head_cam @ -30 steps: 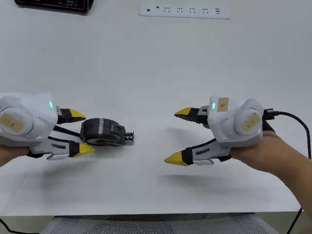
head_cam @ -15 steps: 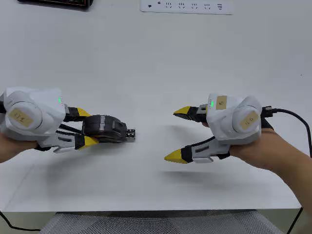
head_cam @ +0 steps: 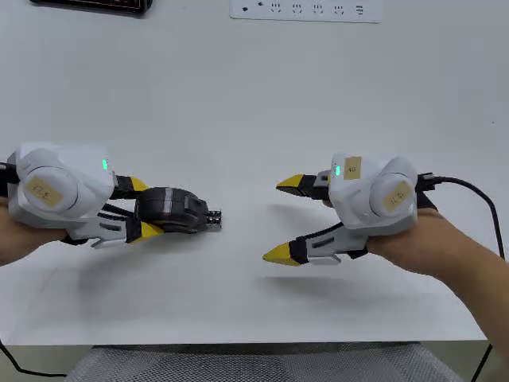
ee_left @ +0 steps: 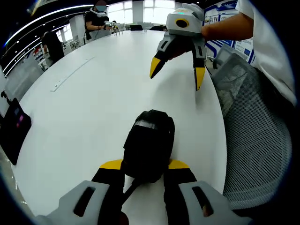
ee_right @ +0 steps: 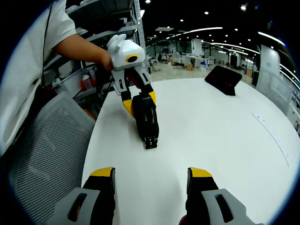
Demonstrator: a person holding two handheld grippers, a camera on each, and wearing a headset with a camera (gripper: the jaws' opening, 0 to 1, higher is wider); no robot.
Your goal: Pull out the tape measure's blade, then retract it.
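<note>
At the tape measure's case, left gripper [head_cam: 145,208] [ee_left: 146,165]: jaws drawn in on both flanks, yellow tips touching the case; reads as a firm hold.
Right gripper [head_cam: 282,219] [ee_right: 151,173]: jaws spread wide, holding nothing; hovers well apart from the tape measure, tips aimed at its hook end.
Tape measure [head_cam: 171,211] [ee_left: 149,143] [ee_right: 145,119]: lies on the white table [head_cam: 238,119]; blade wound in, end hook [head_cam: 213,219] [ee_right: 150,142] at the case mouth, facing the right gripper.
Step (judged): pull-out not yet begun.
Risk 1: hook is small and low; an off-centre pinch could slip off or turn the case.
Risk 2: left hold sits at the case's rear; a hard pull could drag the case free.
Risk 3: releasing the blade abruptly could whip it back.
Beyond the tape measure: power strip [head_cam: 306,9], well apart.
</note>
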